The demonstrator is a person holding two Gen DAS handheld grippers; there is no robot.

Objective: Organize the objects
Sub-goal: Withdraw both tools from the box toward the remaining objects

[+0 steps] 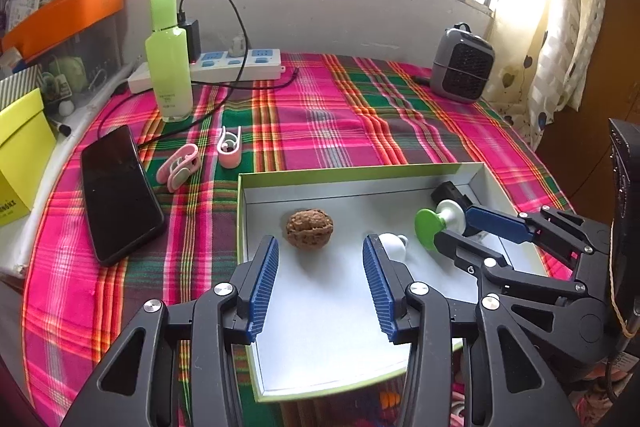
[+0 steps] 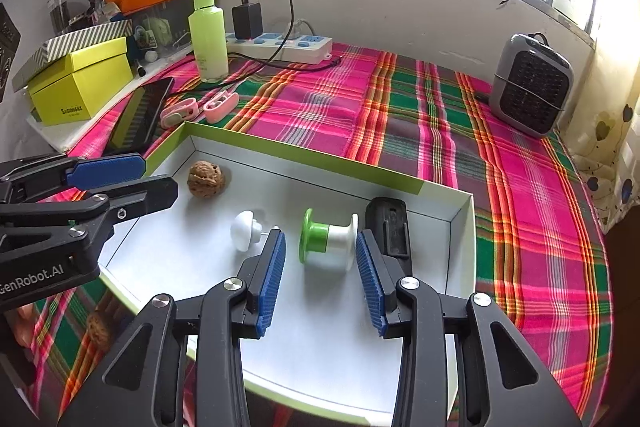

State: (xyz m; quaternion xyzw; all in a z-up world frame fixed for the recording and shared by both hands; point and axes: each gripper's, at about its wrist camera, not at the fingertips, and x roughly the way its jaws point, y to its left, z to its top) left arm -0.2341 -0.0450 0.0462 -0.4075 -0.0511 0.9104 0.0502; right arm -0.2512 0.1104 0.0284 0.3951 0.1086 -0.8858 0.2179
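A shallow white box [image 1: 360,171] with a green rim lies on the plaid cloth. Inside it lie a brown walnut [image 1: 309,228], a small white knob [image 1: 394,245], a green-and-white spool [image 1: 430,227] and a black clip-like piece [image 1: 450,193] in the far right corner. My left gripper [image 1: 320,243] hovers open just short of the walnut [image 2: 206,179], touching nothing. My right gripper [image 2: 320,237] is open, with the spool [image 2: 328,241] lying on its side at its fingertips, the pads not pressing it. Each gripper shows in the other's view: left [image 2: 160,175], right [image 1: 454,229].
Left of the box lie two pink clips [image 1: 180,167] [image 1: 229,147], a black phone [image 1: 120,191], a green bottle [image 1: 168,59] and a power strip [image 1: 240,65] with cables. A grey heater [image 1: 460,65] stands far right, a yellow box [image 2: 80,83] at left.
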